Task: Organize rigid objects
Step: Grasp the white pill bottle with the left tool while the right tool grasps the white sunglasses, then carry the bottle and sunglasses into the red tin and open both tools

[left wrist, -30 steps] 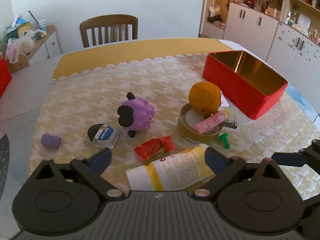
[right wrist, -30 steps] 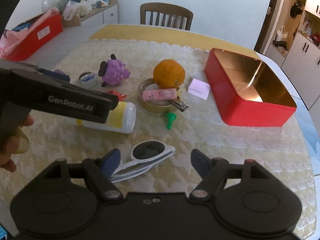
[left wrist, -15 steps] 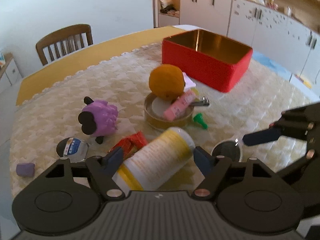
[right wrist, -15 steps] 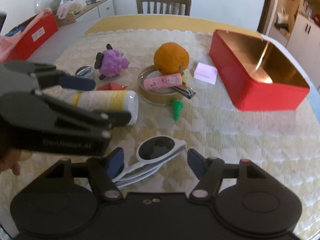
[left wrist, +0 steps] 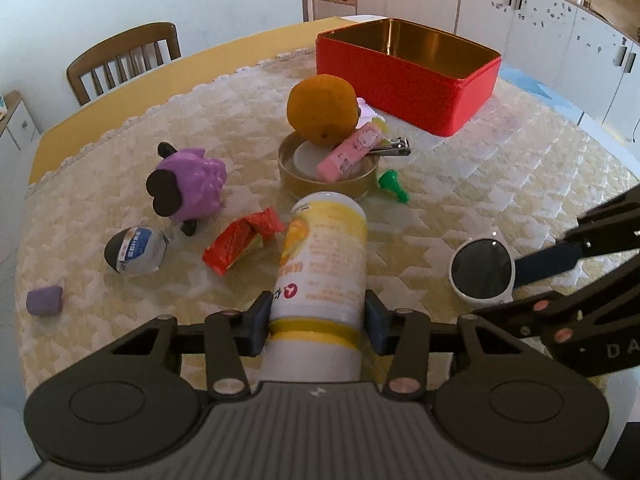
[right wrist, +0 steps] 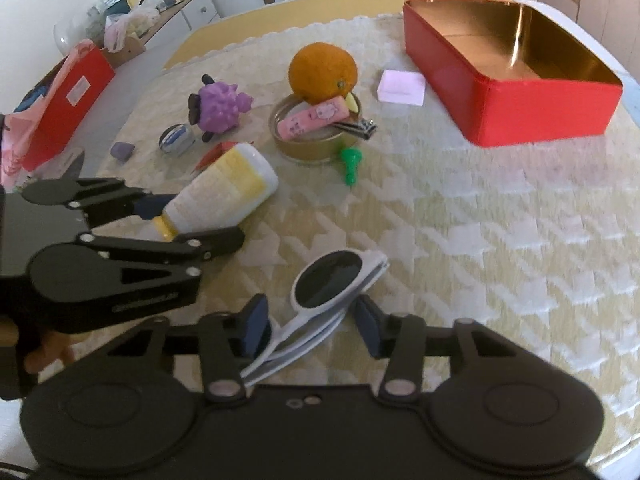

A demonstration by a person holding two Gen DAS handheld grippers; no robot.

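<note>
both grippers have just been closing for a pickup: the left gripper (left wrist: 316, 322) pinches the lying white-and-yellow bottle (left wrist: 324, 256) near its neck, while the right gripper's (right wrist: 310, 322) fingers sit around the folded sunglasses (right wrist: 334, 280), one pad apparently short of contact. next, judging by the task, each lifts and carries to the empty red tin (right wrist: 516, 68) across open cloth, clearing its rim and the cluttered round lid (right wrist: 316, 148).

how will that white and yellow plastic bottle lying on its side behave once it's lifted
The white and yellow plastic bottle looks stiff, so the left gripper, whose jaws have just been closing around its lower end, probably won't dent it. Its smooth round wall may slip or swivel in the pads. Gripped near one end, the far end could sag downward.
</note>
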